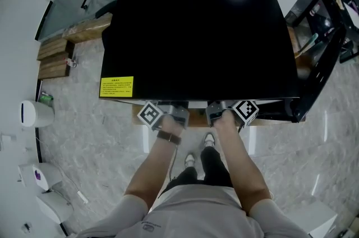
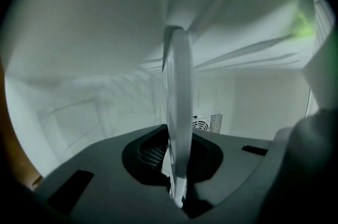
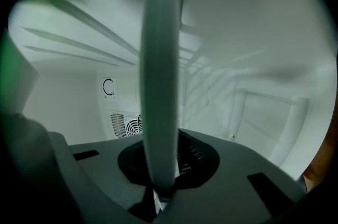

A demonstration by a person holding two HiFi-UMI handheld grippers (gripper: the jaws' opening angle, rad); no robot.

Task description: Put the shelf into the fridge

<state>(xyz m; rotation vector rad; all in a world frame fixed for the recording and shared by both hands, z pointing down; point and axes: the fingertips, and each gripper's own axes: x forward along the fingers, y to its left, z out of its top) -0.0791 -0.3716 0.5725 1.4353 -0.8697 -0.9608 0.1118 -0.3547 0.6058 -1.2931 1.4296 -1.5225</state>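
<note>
The fridge (image 1: 196, 35) shows from above as a black top, and both grippers reach into its front opening. My left gripper (image 1: 175, 114) and right gripper (image 1: 217, 113) are side by side at the front edge, their jaws hidden under the top. In the left gripper view the clear shelf (image 2: 177, 112) runs edge-on away from me, and my left gripper (image 2: 177, 188) is shut on its near edge. In the right gripper view the shelf's pale rim (image 3: 159, 75) stands between the jaws, with my right gripper (image 3: 158, 188) shut on it. White fridge walls surround the shelf.
A fan vent (image 2: 207, 123) (image 3: 127, 123) sits low on the fridge's back wall, and ribbed rails (image 3: 79, 38) line the side walls. A yellow label (image 1: 116, 87) marks the fridge top. The black door (image 1: 324, 57) hangs open at the right. Wooden boards (image 1: 56, 57) and a white bin (image 1: 36, 113) lie left.
</note>
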